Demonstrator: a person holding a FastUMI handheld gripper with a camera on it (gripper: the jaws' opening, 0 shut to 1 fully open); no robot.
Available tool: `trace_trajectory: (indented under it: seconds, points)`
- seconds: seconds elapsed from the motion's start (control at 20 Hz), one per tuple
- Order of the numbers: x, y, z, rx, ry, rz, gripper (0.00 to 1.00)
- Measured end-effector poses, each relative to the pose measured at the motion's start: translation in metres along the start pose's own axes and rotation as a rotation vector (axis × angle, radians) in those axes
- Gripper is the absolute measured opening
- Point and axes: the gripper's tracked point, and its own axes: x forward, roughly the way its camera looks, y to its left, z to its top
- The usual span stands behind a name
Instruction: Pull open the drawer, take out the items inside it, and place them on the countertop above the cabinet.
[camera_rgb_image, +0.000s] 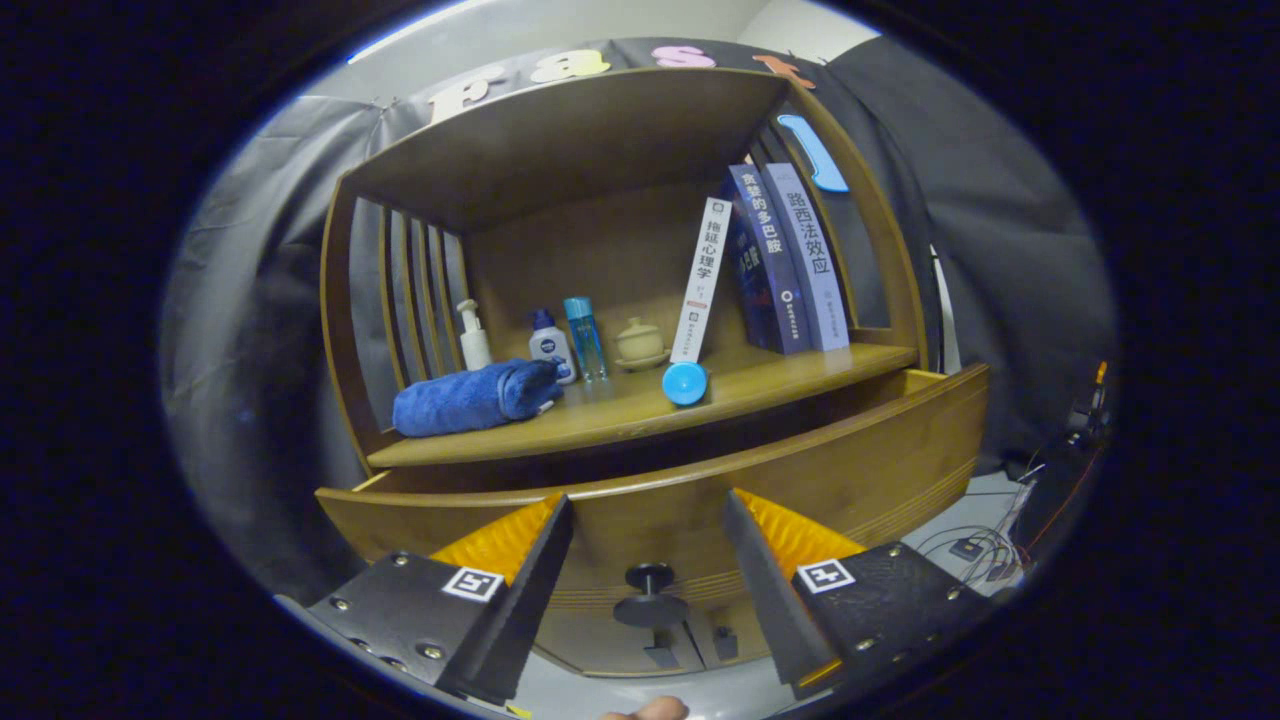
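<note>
Below wooden cabinet surface (640, 410), curved wooden drawer (850, 470) stands pulled partly out; contents hidden. Jaws (648, 560) spread wide, empty, flanking dark round knob (650, 577). Drawer likely stiff, heavyish; knob small, possibly slippery — grip stem squarely.

Gripper (650, 525) fingers spread; drawer (700, 490) knob (650, 592) between, untouched. Left of ball (685, 383), towel (475, 397) and bottles (570, 343) crowd countertop (790, 375); right, front edge bare.
</note>
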Motion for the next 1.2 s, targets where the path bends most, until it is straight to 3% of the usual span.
trace_trajectory:
  seconds: [0.85, 1.2]
  points:
    - [0.059, 0.004, 0.005, 0.008, 0.035, -0.003, 0.91]
    - [0.055, 0.007, 0.005, 0.027, 0.022, -0.025, 0.94]
